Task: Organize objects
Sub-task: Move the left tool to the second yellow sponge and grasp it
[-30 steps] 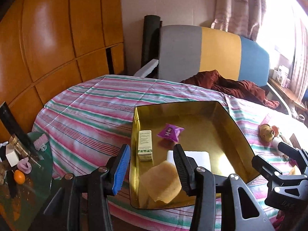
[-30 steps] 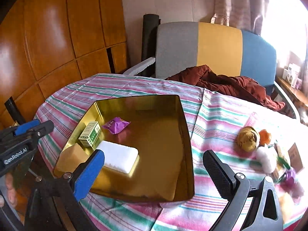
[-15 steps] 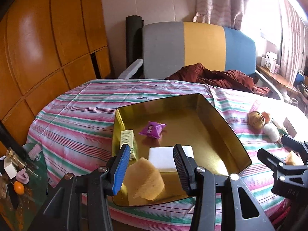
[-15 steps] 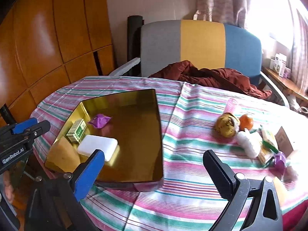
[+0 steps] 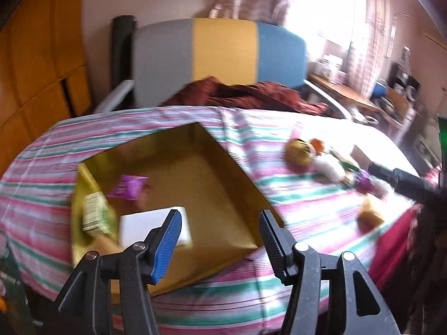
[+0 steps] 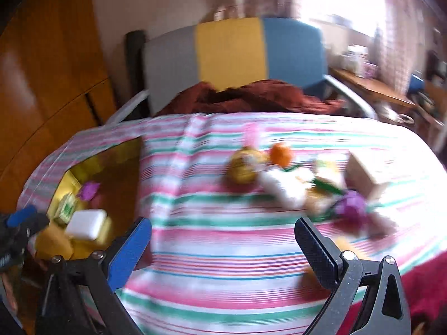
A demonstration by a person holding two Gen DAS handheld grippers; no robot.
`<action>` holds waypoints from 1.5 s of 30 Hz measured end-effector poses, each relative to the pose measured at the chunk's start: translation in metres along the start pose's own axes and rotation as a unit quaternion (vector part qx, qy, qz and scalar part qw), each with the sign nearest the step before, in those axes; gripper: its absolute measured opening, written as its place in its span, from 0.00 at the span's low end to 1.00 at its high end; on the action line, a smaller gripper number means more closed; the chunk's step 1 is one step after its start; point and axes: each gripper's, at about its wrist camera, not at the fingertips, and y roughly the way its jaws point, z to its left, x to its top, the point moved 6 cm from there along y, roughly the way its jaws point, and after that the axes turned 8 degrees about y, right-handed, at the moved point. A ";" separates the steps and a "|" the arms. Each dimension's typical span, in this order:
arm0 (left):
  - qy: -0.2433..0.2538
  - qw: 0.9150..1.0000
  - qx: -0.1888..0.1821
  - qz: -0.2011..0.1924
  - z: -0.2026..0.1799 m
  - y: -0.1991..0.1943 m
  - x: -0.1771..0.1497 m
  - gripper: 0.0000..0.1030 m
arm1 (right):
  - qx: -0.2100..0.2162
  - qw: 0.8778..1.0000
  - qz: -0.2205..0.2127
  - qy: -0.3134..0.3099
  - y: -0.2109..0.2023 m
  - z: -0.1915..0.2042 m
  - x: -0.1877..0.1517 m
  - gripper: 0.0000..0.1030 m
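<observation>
**Both grippers empty over the striped desk**

Both views are blurred. The left gripper [image 5: 220, 236] is seen with its jaws parted, having just been opening, and nothing is held between them; it hangs over the near corner of the gold tray [image 5: 240, 173]. The tray lies on the desk [image 5: 42, 167], which is covered by a striped cloth, toward its left side. Inside the tray a white block [image 5: 151, 223], a green box [image 5: 93, 213], a purple packet [image 5: 130, 185] and a tan piece [image 6: 51, 241] are gathered at the near left end; the rest of the tray floor is bare.

The right gripper [image 6: 223, 241] is spread wide, and only cloth is seen between its jaws. It is placed to the right of the tray, well apart from the loose things. These lie in a cluster on the right part of the desk: a yellow ball [image 6: 244, 164], an orange fruit [image 6: 282, 153] just behind it, a white piece [image 6: 285, 187], a purple wrapper [image 6: 350, 203] and a brown box [image 6: 363, 174]. What the smaller things among them are cannot be told. A tan cube [image 5: 371, 215] sits alone near the desk's front edge.

Behind the desk a chair [image 5: 223, 53] in grey, yellow and blue is seen, with a dark red cloth [image 5: 243, 96] heaped at its foot.
</observation>
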 end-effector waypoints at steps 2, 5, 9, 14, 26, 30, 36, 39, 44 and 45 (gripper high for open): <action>0.015 1.000 -0.019 0.004 -0.016 0.005 0.003 0.56 | -0.021 0.999 -0.011 0.024 -0.009 -0.027 0.011 1.00; 0.043 0.998 -0.052 0.013 -0.043 0.015 0.007 0.56 | -0.057 0.996 -0.022 0.062 -0.024 -0.074 0.024 1.00; 0.081 0.991 -0.103 0.030 -0.081 0.030 0.011 0.56 | -0.105 0.989 -0.031 0.103 -0.040 -0.126 0.034 1.00; 0.128 0.976 -0.169 0.048 -0.138 0.045 0.016 0.57 | -0.132 0.978 -0.032 0.157 -0.055 -0.177 0.033 1.00; 0.217 0.941 -0.249 0.079 -0.258 0.079 0.017 0.80 | -0.146 0.974 -0.021 0.171 -0.065 -0.215 0.026 1.00; 0.232 0.934 -0.254 0.092 -0.284 0.093 0.017 0.83 | -0.145 0.975 -0.005 0.167 -0.059 -0.223 0.021 1.00; 0.250 0.931 -0.248 0.098 -0.310 0.111 0.022 0.83 | -0.128 0.982 0.040 0.132 -0.042 -0.230 0.025 1.00; 0.254 0.930 -0.243 0.108 -0.315 0.125 0.020 0.83 | -0.125 0.984 0.069 0.108 -0.029 -0.230 0.027 1.00; 0.238 0.930 -0.253 0.119 -0.311 0.139 0.017 0.65 | -0.118 0.982 0.142 0.044 0.006 -0.225 0.031 1.00; 0.236 0.929 -0.257 0.119 -0.309 0.139 0.017 0.64 | -0.119 0.980 0.156 0.032 0.013 -0.225 0.030 1.00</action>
